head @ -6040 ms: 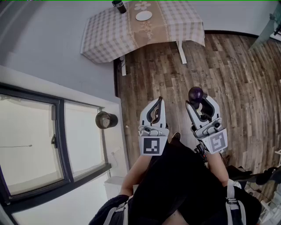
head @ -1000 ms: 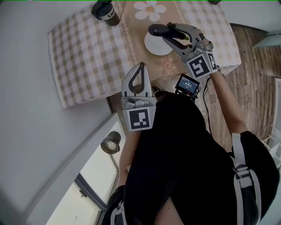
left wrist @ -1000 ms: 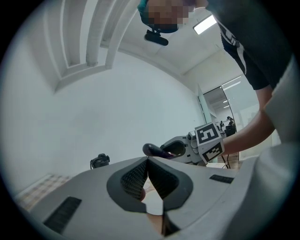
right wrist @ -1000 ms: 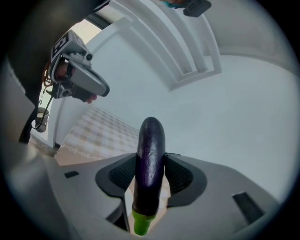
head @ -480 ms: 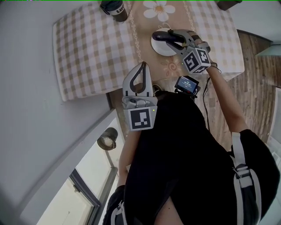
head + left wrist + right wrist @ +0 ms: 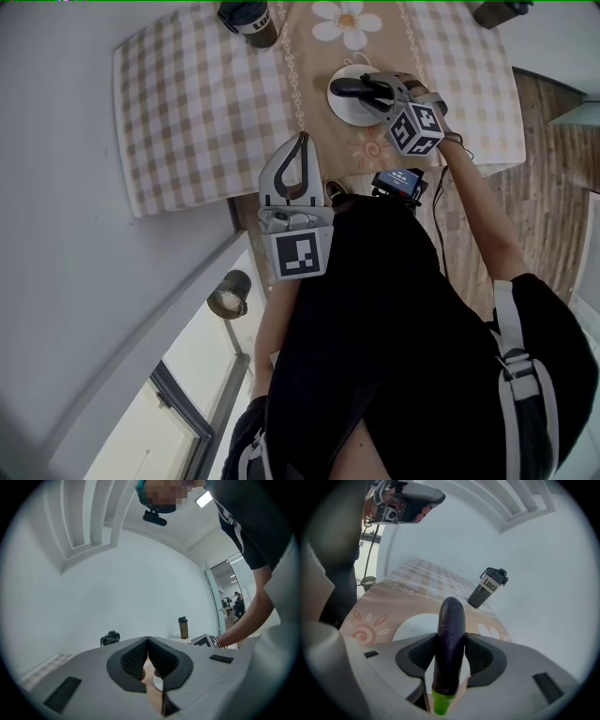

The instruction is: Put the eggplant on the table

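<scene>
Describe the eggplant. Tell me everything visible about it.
The eggplant is long and slim, with smooth, glossy, dark purple skin and a bright green stem cap at the end nearest the camera. It is clamped in the right gripper, whose jaws press on its two sides near the stem end. Its rounded tip sticks out past the jaws, above the white plate. Whether it touches the plate cannot be told.

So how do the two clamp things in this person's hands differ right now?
The right gripper is clamped on a purple eggplant; the left gripper is shut on nothing. The right one reaches over the white plate on the checked table; the left one sits back near the person's body. Both are grey two-jaw tools bearing a marker cube.
</scene>
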Available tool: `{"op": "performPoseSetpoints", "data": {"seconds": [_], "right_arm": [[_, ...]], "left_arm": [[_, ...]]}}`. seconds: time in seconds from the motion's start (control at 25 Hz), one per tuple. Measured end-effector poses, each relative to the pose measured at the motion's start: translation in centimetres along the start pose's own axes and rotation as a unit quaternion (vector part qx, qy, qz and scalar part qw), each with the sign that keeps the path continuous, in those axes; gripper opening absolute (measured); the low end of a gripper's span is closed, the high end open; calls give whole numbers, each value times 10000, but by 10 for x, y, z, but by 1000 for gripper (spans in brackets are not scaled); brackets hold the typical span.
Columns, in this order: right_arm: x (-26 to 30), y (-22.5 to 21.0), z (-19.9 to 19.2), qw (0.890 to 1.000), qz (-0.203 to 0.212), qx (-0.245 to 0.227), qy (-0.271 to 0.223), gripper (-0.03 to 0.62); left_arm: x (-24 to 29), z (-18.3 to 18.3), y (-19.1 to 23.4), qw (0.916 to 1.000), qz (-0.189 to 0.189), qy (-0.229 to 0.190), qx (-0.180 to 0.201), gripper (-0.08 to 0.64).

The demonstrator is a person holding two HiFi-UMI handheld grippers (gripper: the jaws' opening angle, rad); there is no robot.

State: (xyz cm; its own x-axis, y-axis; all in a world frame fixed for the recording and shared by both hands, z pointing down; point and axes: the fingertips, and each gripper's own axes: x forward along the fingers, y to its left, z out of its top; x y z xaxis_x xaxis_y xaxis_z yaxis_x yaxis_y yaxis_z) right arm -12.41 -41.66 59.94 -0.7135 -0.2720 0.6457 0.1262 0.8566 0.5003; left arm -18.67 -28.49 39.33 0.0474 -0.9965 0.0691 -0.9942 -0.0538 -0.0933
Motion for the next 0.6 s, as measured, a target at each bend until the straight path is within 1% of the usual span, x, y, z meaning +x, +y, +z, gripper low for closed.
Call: {"op": "performPoseSetpoints", "data": {"seconds": [0.44, 0.6], "right_arm": [[13, 14, -16, 9989, 407, 32, 237, 195], [12, 16, -13, 9981, 504, 92, 354, 196]], "left_arm": [[12, -8, 4, 10000, -20, 46, -58, -11], [7, -4, 11, 10000, -6, 27, -93, -11]]}}
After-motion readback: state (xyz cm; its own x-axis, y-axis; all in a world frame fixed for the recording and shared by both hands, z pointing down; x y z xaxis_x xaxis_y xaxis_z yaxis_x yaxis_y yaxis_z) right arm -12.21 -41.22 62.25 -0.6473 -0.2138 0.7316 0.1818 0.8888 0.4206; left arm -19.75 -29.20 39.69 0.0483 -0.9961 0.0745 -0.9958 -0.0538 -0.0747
